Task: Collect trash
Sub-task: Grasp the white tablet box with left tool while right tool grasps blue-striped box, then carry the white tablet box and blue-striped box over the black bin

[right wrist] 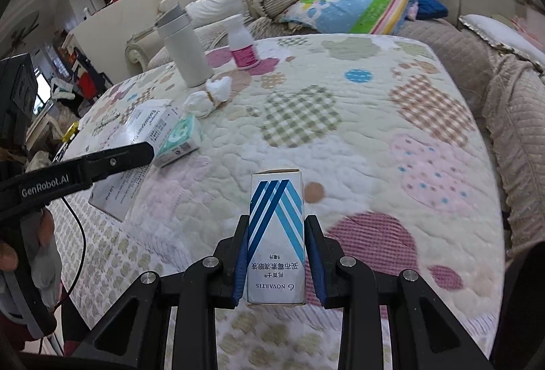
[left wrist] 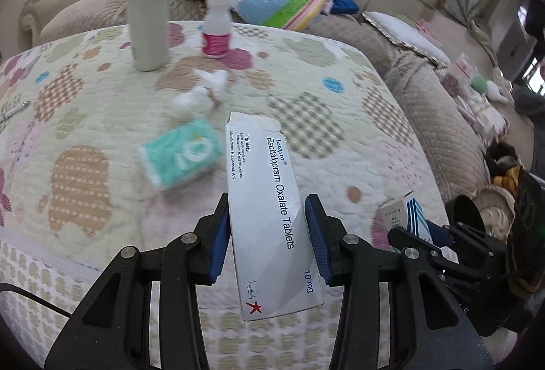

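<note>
Currently both grippers are carrying empty medicine cartons, one each. The left gripper (left wrist: 267, 233) is clamping the long white Lexapro box (left wrist: 269, 216) across its narrow width, blue pads pressing both long sides. The box is running lengthwise up the middle of the left wrist view, its torn flap end pointing away toward the table (left wrist: 340, 138); gripping low is leaving most of the carton sticking out ahead.

The right gripper (right wrist: 276, 250) is closing on the small Novartis box (right wrist: 276, 233), blue-striped face toward the camera, print upside down, sitting lower centre of the right wrist view. In the left wrist view the same carton is showing at the right edge, so the two grippers are working side by side near the front edge of the quilt-covered table.

Further up the frame, loose items are still lying on the quilt: a green tissue pack (left wrist: 182, 158) left of centre, crumpled white tissues (left wrist: 201, 94) just beyond it. These are probably the remaining trash. A grey thermos (left wrist: 148, 15) and a pink-labelled bottle (left wrist: 217, 26) are standing upright at upper left, likely keepers.

No bin is showing in either view, so where the cartons are heading cannot be told.
</note>
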The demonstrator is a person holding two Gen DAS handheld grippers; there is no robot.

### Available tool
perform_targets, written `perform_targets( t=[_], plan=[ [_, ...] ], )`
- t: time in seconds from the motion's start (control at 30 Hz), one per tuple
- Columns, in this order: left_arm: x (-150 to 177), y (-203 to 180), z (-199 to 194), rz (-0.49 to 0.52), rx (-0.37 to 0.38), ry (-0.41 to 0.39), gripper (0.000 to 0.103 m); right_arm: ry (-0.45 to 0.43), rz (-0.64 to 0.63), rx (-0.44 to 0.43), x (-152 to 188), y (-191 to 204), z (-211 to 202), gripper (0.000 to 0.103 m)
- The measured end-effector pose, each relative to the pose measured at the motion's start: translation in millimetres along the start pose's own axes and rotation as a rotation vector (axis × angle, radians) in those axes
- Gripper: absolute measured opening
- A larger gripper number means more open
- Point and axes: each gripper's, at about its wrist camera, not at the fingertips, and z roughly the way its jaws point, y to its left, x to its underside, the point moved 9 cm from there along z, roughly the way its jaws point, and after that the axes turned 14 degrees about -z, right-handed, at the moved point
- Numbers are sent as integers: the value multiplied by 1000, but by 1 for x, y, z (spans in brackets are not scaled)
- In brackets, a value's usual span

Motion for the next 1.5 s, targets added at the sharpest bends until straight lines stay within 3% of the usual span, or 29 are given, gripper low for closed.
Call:
perform_targets(
  t=[0.9, 1.5],
  plan=[
    [65, -165, 32, 241, 121, 98, 40, -52, 216, 166, 70, -118, -88, 30],
    [104, -240, 58, 359, 153, 162, 40, -54, 354, 237, 119, -182, -120, 30]
  ],
)
